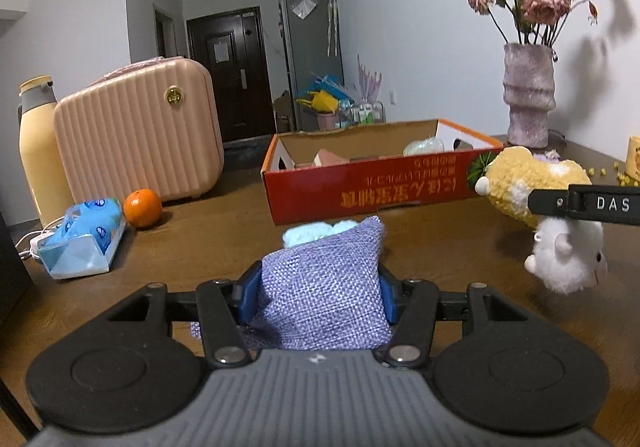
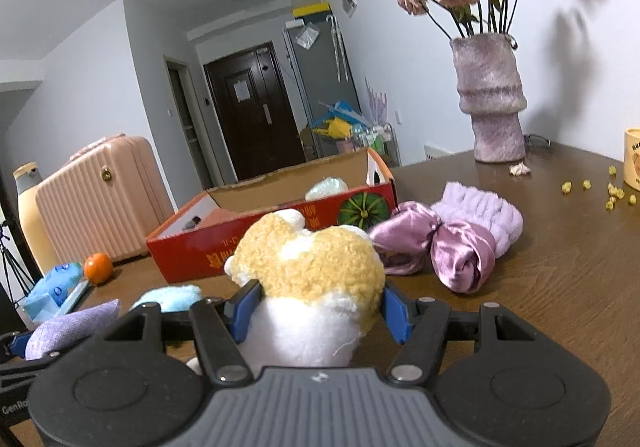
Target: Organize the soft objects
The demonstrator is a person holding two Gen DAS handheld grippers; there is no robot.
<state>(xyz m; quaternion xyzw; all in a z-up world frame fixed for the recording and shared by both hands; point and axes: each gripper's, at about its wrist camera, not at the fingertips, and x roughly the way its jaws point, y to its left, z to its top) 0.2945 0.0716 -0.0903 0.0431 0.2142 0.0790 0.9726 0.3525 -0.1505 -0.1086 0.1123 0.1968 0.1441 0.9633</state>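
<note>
My left gripper (image 1: pixel 320 289) is shut on a lilac woven fabric pouch (image 1: pixel 326 295), held just above the brown table; the same pouch (image 2: pixel 70 329) shows at the lower left of the right wrist view. Just beyond the pouch lies a pale blue fluffy item (image 1: pixel 310 233), also seen as a blue fluffy item (image 2: pixel 170 297). My right gripper (image 2: pixel 316 305) is shut on a yellow-and-white plush toy (image 2: pixel 316 267), and this plush toy (image 1: pixel 536 183) hangs at the right of the left wrist view. Ahead stands an open red cardboard box (image 1: pixel 372 187) with a few items inside.
A lilac headband with a satin bow (image 2: pixel 452 235) lies right of the red box (image 2: pixel 224 251). A vase of dried roses (image 2: pixel 490 103) stands at the back right. A pink case (image 1: pixel 140 135), a cream bottle (image 1: pixel 38 151), an orange (image 1: pixel 142 207) and a tissue pack (image 1: pixel 82 237) sit at the left.
</note>
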